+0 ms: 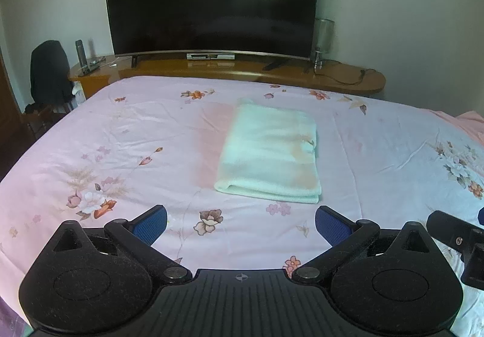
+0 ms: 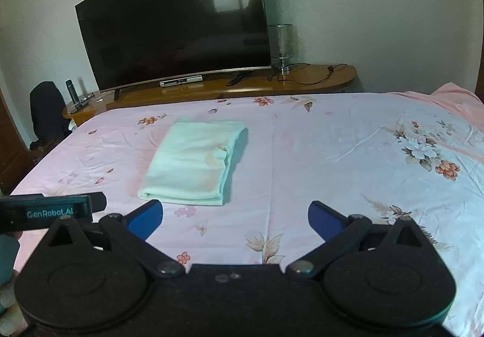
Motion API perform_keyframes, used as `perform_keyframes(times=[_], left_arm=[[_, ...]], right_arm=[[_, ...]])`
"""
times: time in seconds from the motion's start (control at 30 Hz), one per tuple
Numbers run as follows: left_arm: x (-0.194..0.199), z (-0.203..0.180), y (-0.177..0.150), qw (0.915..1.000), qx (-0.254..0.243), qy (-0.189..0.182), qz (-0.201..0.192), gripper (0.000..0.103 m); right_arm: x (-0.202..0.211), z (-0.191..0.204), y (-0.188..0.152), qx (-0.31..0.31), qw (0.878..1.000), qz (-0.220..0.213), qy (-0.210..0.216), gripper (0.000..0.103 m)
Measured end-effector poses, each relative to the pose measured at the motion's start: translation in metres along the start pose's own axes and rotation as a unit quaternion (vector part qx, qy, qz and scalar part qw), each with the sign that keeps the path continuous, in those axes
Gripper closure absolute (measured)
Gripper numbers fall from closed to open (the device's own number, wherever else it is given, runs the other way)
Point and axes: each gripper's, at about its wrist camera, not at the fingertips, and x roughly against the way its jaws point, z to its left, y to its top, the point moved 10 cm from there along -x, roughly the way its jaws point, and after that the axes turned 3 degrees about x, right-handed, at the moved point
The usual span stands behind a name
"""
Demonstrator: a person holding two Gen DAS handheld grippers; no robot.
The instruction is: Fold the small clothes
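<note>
Pale-green folded terry cloth (image 1: 269,152) lies on the pink floral bedsheet (image 1: 121,140), at 12 o'clock of both tools, left (image 1: 241,226) and right (image 2: 235,220), released and empty; pinch paired near corners evenly.

Both tongs, left (image 1: 241,223) and right (image 2: 235,217), are matte black with blue pads (image 1: 151,223).

Dim, soft daylight; fisheye-bent, vignetted edges; slightly hazy.
</note>
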Motion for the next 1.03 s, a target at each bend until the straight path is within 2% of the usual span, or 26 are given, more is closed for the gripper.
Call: perform_keyframes(times=[0.4,0.63,0.87,0.93,1.03], left_arm=[[-0.010,-0.002,0.000,0.9999,0.006,-0.001,0.015,0.000],[-0.015,-0.007,0.001,0.9999,-0.004,-0.007,0.011,0.000],[-0.019,-0.015,0.003,0.9997,-0.013,-0.021,0.000,0.000],[-0.016,-0.017,0.006,0.9994,-0.015,-0.029,-0.015,0.000],[-0.018,-0.019,0.009,0.9987,-0.009,-0.047,-0.016,0.000]], right_arm=[[-0.010,0.001,0.002,0.006,1.000,0.002,-0.006,0.001],[-0.016,0.000,0.003,0.010,1.000,0.003,-0.013,0.001],[-0.022,-0.001,0.004,0.015,1.000,0.006,-0.022,0.001],[-0.024,-0.002,0.004,0.012,1.000,0.006,-0.020,0.001],[-0.026,-0.005,0.004,0.011,1.000,0.007,-0.023,0.001]])
